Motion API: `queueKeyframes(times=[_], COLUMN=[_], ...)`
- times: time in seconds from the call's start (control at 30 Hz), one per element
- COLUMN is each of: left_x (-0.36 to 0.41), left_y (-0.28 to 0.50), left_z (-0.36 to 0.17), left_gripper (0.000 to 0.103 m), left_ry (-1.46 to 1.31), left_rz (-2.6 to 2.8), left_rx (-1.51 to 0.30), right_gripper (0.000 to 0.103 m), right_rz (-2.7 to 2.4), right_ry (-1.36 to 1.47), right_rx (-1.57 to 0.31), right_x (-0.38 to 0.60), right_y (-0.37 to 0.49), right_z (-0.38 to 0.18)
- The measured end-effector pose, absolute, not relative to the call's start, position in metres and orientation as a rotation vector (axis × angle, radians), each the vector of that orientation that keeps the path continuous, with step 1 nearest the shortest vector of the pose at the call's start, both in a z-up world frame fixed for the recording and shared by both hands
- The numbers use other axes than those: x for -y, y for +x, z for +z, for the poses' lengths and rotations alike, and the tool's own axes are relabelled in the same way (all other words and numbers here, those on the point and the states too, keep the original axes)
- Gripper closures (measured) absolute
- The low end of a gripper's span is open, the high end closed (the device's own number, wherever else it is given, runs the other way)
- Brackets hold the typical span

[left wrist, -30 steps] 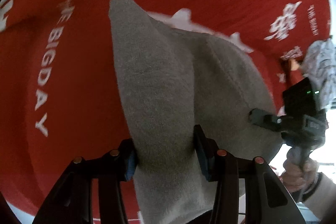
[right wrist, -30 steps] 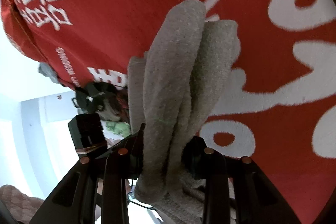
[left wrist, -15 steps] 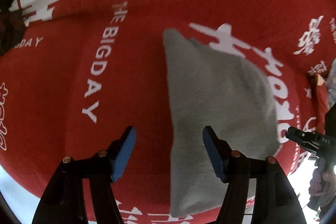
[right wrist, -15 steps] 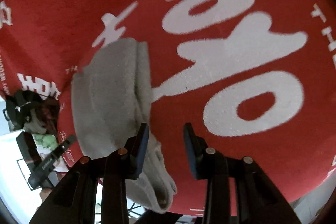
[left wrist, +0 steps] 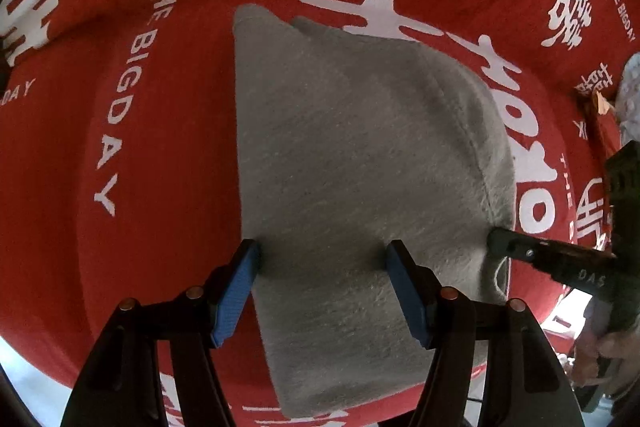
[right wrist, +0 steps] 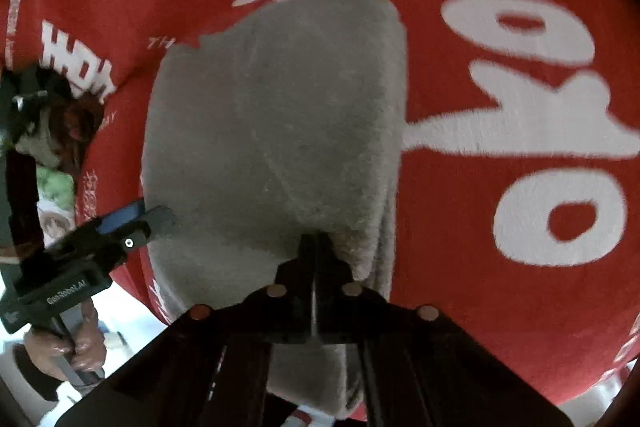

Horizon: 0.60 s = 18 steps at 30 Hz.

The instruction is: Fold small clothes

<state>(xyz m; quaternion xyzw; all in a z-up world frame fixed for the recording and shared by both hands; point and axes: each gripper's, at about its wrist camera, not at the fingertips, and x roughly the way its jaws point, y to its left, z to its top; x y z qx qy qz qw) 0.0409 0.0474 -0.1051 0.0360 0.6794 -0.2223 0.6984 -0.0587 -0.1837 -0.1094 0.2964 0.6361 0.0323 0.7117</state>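
Cloth point(left wrist: 168, 155), red with white lettering, lies under grey garment point(left wrist: 352, 163).

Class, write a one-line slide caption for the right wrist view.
Shut right tool presses on a folded grey cloth lying on a red printed blanket, left tool at its edge.

Left tool point(left wrist: 323, 259) pointing steeply down, jaws apart; right tool point(right wrist: 315, 243) jaws just closed together.
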Motion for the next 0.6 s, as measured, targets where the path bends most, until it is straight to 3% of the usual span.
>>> queueKeyframes(times=[0.6], left_x=[-0.046], left_y=[0.027], left_z=[-0.076], left_gripper=[0.036], left_ry=[0.101], left_rz=[-0.448], left_rx=[-1.568], right_gripper=[0.097], right_rz=[-0.021], right_ry=[0.626], right_rx=[-1.549], right_x=[0.181], right_y=[-0.088], right_z=[-0.077])
